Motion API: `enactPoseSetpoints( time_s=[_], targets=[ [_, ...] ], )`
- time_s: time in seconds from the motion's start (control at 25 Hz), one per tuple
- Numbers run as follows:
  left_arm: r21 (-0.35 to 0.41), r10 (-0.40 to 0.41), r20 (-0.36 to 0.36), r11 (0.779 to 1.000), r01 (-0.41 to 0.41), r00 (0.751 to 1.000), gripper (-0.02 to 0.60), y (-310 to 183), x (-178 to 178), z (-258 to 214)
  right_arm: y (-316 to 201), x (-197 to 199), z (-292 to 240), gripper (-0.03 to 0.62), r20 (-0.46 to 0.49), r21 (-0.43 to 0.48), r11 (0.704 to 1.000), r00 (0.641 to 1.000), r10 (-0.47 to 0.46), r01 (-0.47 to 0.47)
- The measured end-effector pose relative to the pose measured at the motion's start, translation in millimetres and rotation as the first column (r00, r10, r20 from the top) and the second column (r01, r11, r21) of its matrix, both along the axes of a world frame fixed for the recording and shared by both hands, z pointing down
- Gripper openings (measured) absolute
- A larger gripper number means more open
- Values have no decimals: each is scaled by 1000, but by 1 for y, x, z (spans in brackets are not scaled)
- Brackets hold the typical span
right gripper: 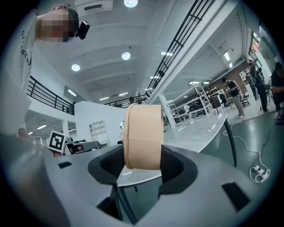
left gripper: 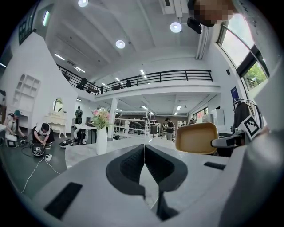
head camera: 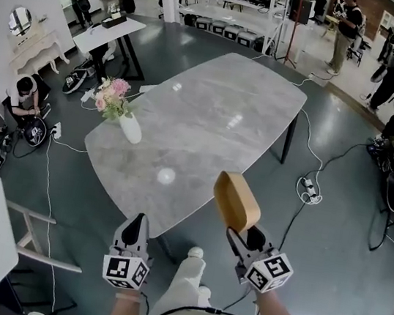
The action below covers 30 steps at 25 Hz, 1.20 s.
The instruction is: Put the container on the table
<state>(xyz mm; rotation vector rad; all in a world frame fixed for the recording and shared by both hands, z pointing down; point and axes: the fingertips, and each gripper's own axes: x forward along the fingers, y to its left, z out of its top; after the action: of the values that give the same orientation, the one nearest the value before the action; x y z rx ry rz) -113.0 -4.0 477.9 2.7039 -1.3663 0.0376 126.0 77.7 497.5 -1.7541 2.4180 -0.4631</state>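
— Tan, the container (head camera: 236,201), with a paler rim. Where is it relative to the table (head camera: 219,112)?

— Off it. It hangs in the air at the table's near end, by that end's right-hand corner. It stands on its edge and does not touch the grey marbled top.

— What carries it?

— The right gripper (head camera: 238,235). In the right gripper view its dark fingers (right gripper: 108,168) grasp the container's lower edge from both sides. The container (right gripper: 143,136) rises from between them, with the table stretching away behind.

— And the other one?

— The left gripper (head camera: 139,219) sits short of the table's near end, left of the container. Its fingers (left gripper: 128,166) are clenched together with nothing between them. From that gripper's view the container (left gripper: 196,138) shows off to the right, over the tabletop's line.

— Anything on the table itself?

— A white vase (head camera: 130,128) of pink flowers (head camera: 112,95), close to the table's left edge and well apart from the container.

— And around the table?

— Cables (head camera: 331,156) and a power strip (head camera: 309,190) lie on the floor (head camera: 331,248) off its right side. People sit on the floor off its left side. Others stand beyond its far end.
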Motion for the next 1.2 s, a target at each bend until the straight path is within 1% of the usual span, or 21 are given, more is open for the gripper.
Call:
enactPoseSetpoints(
  time_s=[0.24,0.52,0.72,0.96,1.2],
  targets=[
    [11,-13,-12,1000,13,1000,5,-40,12,-2,-39,13,2,229,0,-7,1000,1000,-5,5],
    [4,-20,-34,1000,20,999,5,-91,33,5,-90,28,5,229,-6,-24,999,1000,-25,25],
    [-9,-24,-41,1000,23,999,6,-129,42,5,-131,33,7,229,-9,-47,998,999,-41,41],
    [-31,-27,-37,999,26,999,6,-164,53,9,-169,37,12,229,6,-77,995,998,-58,58],
    [-42,-39,-49,998,37,998,6,-202,59,12,-211,41,19,229,2,-109,990,996,-85,85]
  ],
)
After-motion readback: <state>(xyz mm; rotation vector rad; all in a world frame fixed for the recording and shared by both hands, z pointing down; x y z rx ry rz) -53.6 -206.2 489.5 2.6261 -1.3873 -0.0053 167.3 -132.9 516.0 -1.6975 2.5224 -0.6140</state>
